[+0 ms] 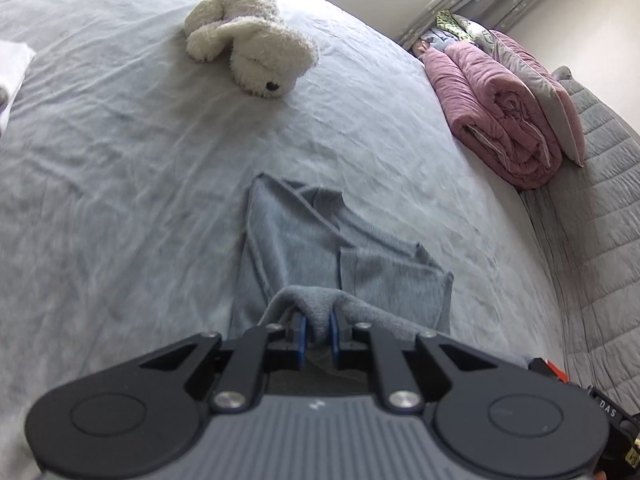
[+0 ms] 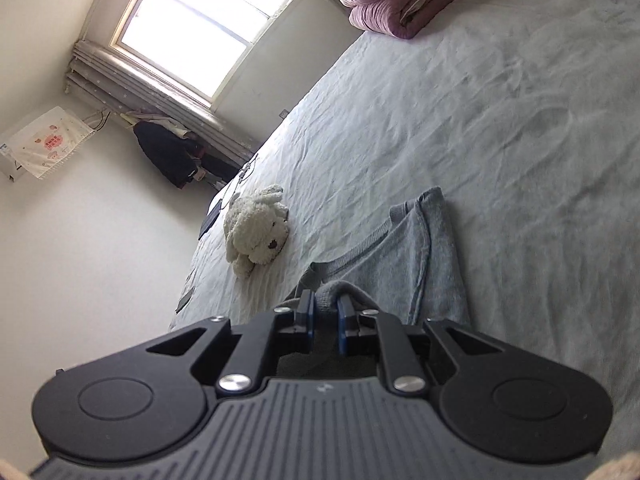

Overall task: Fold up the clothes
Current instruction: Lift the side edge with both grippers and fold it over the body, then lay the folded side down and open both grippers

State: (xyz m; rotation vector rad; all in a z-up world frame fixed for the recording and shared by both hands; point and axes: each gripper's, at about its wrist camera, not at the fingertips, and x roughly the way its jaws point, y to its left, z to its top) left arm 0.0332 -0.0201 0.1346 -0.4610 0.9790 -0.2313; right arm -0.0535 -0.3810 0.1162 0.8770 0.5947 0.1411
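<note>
A grey knit sweater lies partly folded on the pale bed sheet, its neckline and a sleeve end pointing away from me. My left gripper is shut on a bunched edge of the sweater, which is lifted between the blue pads. In the right wrist view the same grey sweater stretches ahead. My right gripper is shut on another bunched edge of it. The cloth under both grippers is hidden by their bodies.
A white plush dog lies on the sheet beyond the sweater. A rolled pink quilt and pillows sit at the bed's right side beside a grey quilted cover. A white folded cloth is at the far left. A dark phone lies near the wall.
</note>
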